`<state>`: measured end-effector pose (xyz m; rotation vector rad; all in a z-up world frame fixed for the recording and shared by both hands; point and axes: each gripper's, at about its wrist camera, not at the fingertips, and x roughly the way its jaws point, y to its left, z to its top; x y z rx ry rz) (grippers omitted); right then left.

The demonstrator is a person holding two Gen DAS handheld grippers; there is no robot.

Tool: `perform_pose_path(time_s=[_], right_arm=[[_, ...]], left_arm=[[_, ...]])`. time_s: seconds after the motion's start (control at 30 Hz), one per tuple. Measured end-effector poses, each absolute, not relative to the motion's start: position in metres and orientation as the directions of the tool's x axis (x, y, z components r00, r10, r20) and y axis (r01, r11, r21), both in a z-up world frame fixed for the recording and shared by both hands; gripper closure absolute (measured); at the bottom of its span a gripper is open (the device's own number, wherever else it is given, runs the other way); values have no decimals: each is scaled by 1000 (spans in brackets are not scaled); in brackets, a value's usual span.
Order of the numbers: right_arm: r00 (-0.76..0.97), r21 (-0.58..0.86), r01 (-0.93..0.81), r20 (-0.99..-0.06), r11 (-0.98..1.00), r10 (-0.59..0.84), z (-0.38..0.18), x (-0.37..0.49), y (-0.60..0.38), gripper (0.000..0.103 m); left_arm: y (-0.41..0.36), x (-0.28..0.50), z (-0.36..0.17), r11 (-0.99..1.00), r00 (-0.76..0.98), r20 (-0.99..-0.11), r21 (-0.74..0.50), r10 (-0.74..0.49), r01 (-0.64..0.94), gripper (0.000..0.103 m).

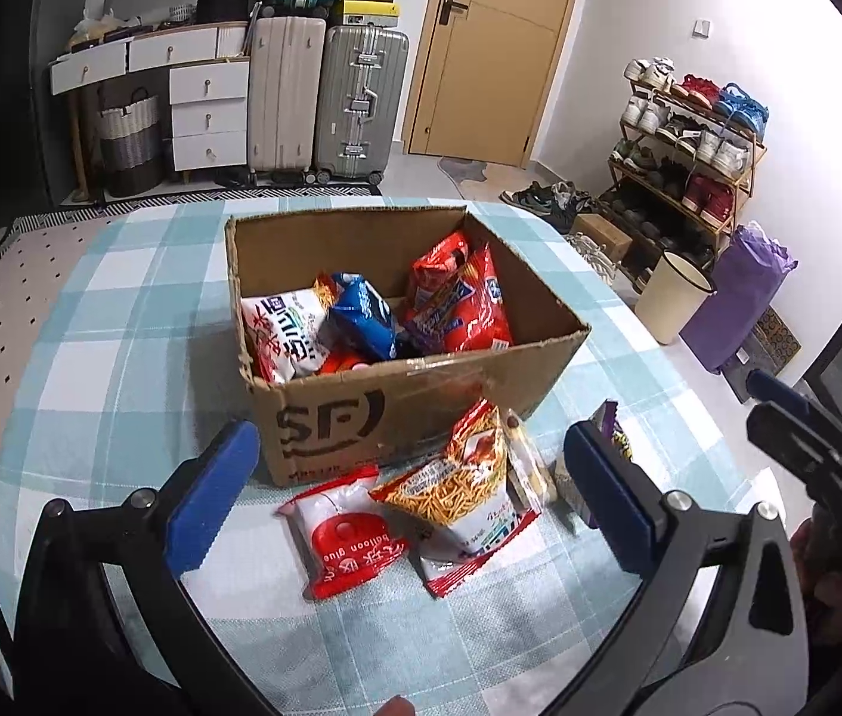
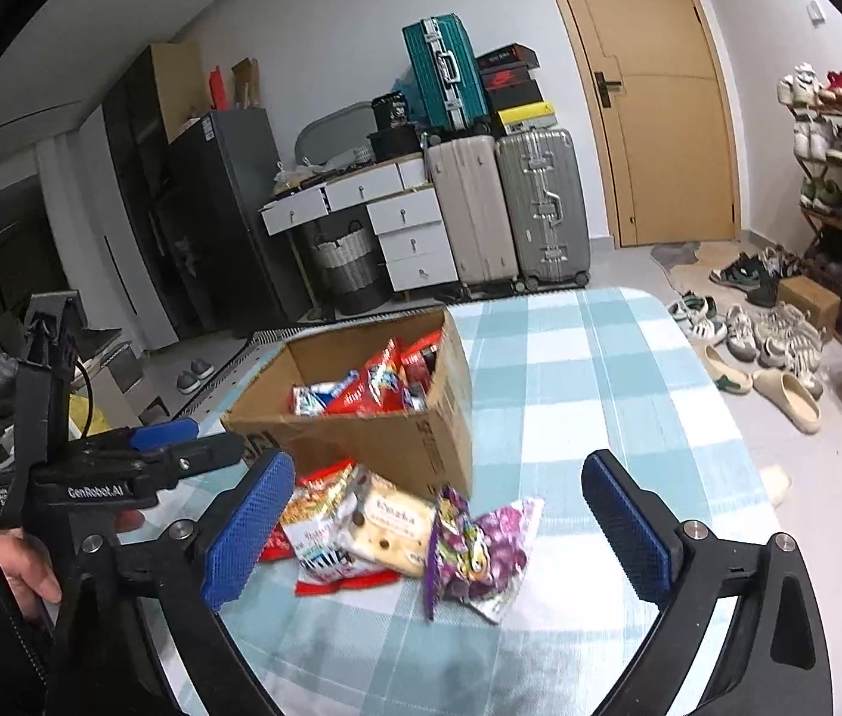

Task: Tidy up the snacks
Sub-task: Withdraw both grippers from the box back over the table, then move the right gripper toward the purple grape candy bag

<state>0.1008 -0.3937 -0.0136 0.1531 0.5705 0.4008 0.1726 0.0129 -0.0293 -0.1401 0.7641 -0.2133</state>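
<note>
An open cardboard box (image 1: 421, 406) stands on the checked tablecloth (image 1: 123, 310) and holds a white bag (image 1: 287, 328), a blue bag (image 1: 361, 316) and red bags (image 1: 463, 304). In front of it lie a red-and-white packet (image 1: 349, 537), an orange stick-snack bag (image 1: 463, 489), a cream packet (image 1: 531, 465) and a purple packet (image 1: 615, 435). My left gripper (image 1: 412, 465) hovers open over the first two. My right gripper (image 2: 439, 471) is open above the cream packet (image 2: 391, 528) and the purple packet (image 2: 480, 549), just short of the box (image 2: 397, 441). Neither holds anything.
Suitcases (image 1: 325, 95) and white drawers (image 1: 206, 107) line the far wall beside a wooden door (image 1: 492, 48). At the right are a shoe rack (image 1: 689, 137), a cream bin (image 1: 671, 292) and a purple bag (image 1: 737, 298). Shoes (image 2: 749, 334) lie on the floor past the table's right edge.
</note>
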Motion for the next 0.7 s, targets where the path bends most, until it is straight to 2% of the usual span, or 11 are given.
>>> perform_pose_path(time_s=[0.7], right_arm=[[684,380,-242,-586,893,435,-99,126,-400,4]], left_arm=[[29,175,-55,963,685,-682,-241,-257,121,1]])
